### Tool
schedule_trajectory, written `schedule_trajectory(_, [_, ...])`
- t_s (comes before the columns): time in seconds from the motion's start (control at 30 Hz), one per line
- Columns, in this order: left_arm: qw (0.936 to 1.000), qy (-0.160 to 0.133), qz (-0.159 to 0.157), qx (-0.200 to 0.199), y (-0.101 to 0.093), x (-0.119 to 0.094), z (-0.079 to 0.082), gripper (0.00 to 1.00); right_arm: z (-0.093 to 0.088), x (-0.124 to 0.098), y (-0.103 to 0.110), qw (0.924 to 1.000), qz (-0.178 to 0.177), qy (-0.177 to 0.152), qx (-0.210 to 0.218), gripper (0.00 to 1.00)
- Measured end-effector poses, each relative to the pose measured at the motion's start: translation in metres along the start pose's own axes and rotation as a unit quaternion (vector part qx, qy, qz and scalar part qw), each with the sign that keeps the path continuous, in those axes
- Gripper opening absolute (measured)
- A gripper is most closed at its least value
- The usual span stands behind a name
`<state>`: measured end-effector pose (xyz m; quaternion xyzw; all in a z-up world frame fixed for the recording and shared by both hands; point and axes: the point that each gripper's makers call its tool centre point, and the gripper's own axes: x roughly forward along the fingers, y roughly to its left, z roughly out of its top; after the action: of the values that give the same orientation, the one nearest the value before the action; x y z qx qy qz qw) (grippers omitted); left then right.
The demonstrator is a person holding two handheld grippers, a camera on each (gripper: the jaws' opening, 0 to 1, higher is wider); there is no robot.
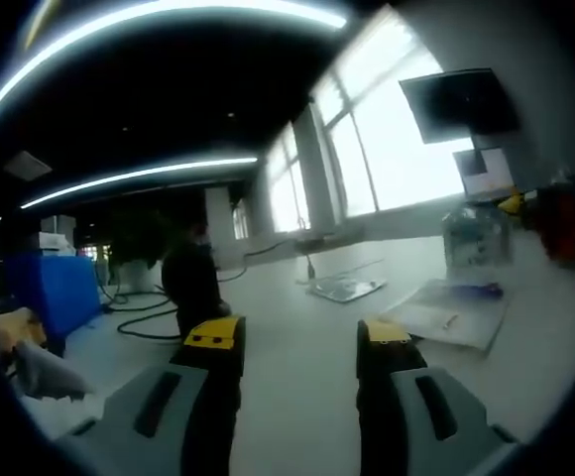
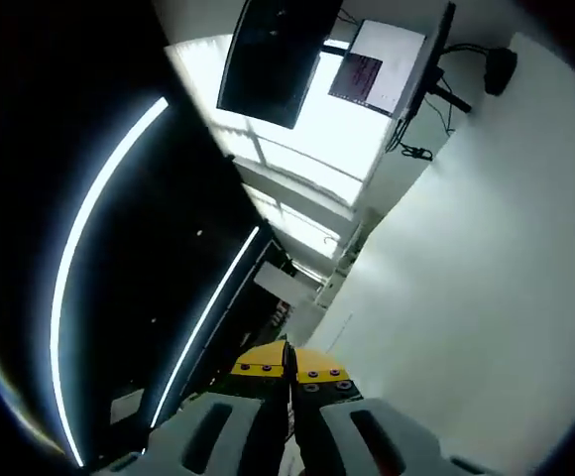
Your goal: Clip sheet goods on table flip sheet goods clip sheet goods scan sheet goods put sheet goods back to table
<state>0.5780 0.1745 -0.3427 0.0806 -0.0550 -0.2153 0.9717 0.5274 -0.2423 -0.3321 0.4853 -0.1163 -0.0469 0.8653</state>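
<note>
The left hand-held gripper (image 1: 299,342) hangs wide open over the white worktop (image 1: 297,397); flat clear-wrapped sheet goods (image 1: 453,313) lie at right, seemingly unclipped. The right hand-held gripper (image 2: 290,375) is closed, empty.

The left gripper (image 1: 299,342), grey with yellow-tipped black jaws, rises from the bottom of the frame with its jaws spread wide over a long white table (image 1: 297,397). At right centre lies a flat clear plastic sheet packet (image 1: 451,312), with a smaller shiny sheet (image 1: 344,288) beyond it. A clear plastic jug (image 1: 476,238) stands at the right, under a dark wall monitor (image 1: 461,104). A dark-clothed person (image 1: 193,283) stands left of centre.
</note>
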Motion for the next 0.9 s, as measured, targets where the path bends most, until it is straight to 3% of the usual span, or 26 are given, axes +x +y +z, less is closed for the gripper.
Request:
schedule_trajectory(0.1, [1.0000,0.000,0.000,0.001,0.000,0.000,0.000,0.37,0.005,0.000,-0.007,0.9998,-0.005,-0.006,0.018,0.00])
schedule_trajectory(0.47, [1.0000,-0.004,0.002,-0.001,0.002,0.000,0.001,0.37,0.014,-0.002,-0.018,0.9994,-0.030,-0.016,-0.002,0.00])
schedule_trajectory(0.77, [1.0000,-0.004,0.002,0.000,0.002,0.000,0.001,0.37,0.014,0.003,-0.042,0.9976,-0.062,-0.017,0.025,0.00])
schedule_trajectory(0.9, [1.0000,-0.003,0.000,0.005,0.000,0.000,0.001,0.37,0.004,-0.001,-0.047,0.9960,-0.080,-0.020,0.035,0.00])
